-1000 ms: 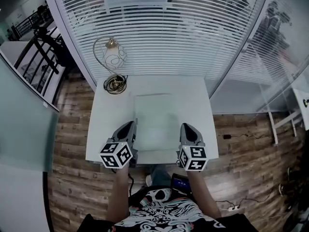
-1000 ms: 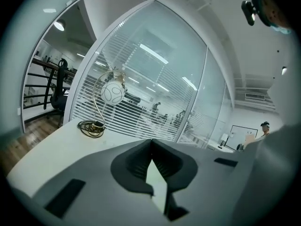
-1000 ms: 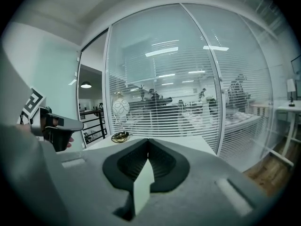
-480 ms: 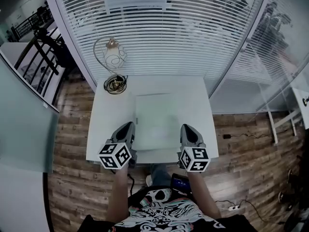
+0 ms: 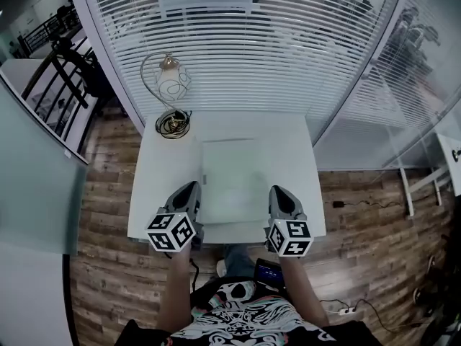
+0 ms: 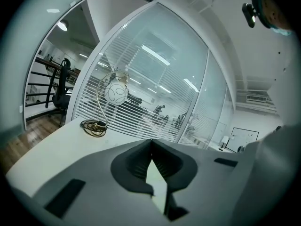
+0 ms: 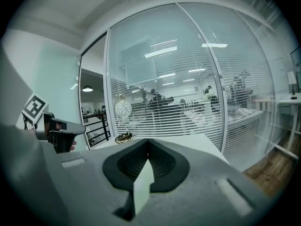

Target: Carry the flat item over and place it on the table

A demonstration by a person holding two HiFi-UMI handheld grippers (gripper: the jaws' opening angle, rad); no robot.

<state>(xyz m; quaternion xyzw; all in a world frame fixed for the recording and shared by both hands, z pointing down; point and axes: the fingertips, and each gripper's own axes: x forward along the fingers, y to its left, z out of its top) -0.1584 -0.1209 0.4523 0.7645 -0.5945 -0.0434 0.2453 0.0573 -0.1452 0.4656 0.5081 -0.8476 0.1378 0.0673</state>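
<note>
A flat white panel lies level over the middle of the white table, its long side running away from me. My left gripper is shut on its left edge and my right gripper is shut on its right edge, both near the panel's front end. In the left gripper view the panel's thin edge shows between the closed jaws of that gripper. The right gripper view shows the same edge-on slab pinched in the right gripper. I cannot tell whether the panel touches the tabletop.
A wire-stem lamp with a white globe stands at the table's far left corner, also seen as the lamp and the lamp. Glass walls with blinds close behind the table. Wooden floor surrounds it.
</note>
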